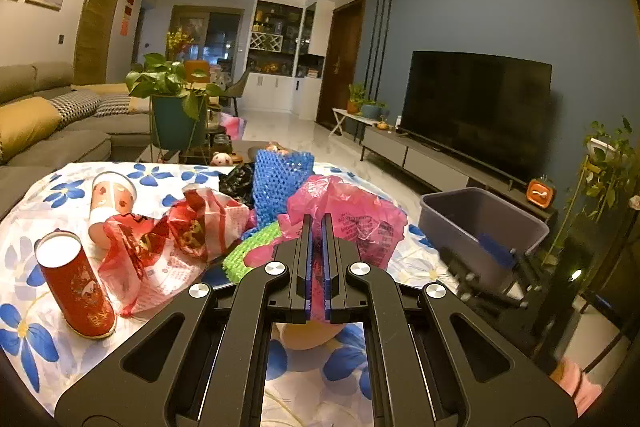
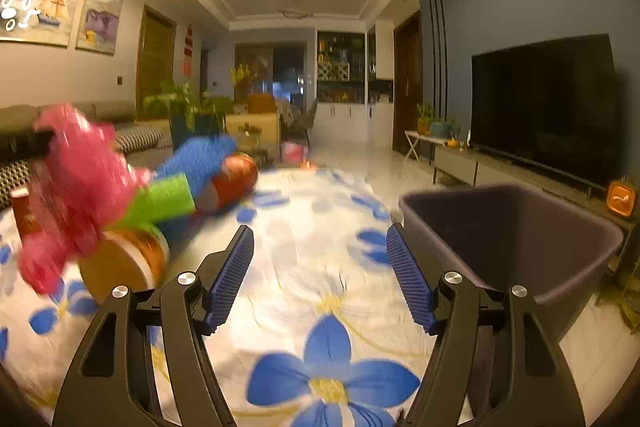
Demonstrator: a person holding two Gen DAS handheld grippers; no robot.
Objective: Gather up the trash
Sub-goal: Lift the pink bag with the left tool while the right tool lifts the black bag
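Observation:
My left gripper (image 1: pixel 317 221) is shut on a crumpled pink plastic bag (image 1: pixel 356 215), pinched between its blue pads above the flower-print tablecloth (image 1: pixel 36 343). Beyond it lie a blue foam net (image 1: pixel 280 179), a green net (image 1: pixel 248 251), a black bag (image 1: pixel 237 181), a red-and-white bag (image 1: pixel 180 239) and two red paper tubes (image 1: pixel 76 283) (image 1: pixel 108 201). In the right wrist view my right gripper (image 2: pixel 320 233) stands open over the cloth with nothing between its fingers. The pink bag (image 2: pixel 76 183) shows blurred at the left, with the nets (image 2: pixel 200 159) and a tube (image 2: pixel 236 183).
A grey plastic bin (image 2: pixel 512 235) (image 1: pixel 480 223) stands off the table's right edge, close to my right gripper. A TV and low cabinet (image 1: pixel 476 111) line the right wall. A sofa (image 1: pixel 60 131) and a potted plant (image 1: pixel 176 107) sit behind the table at the left.

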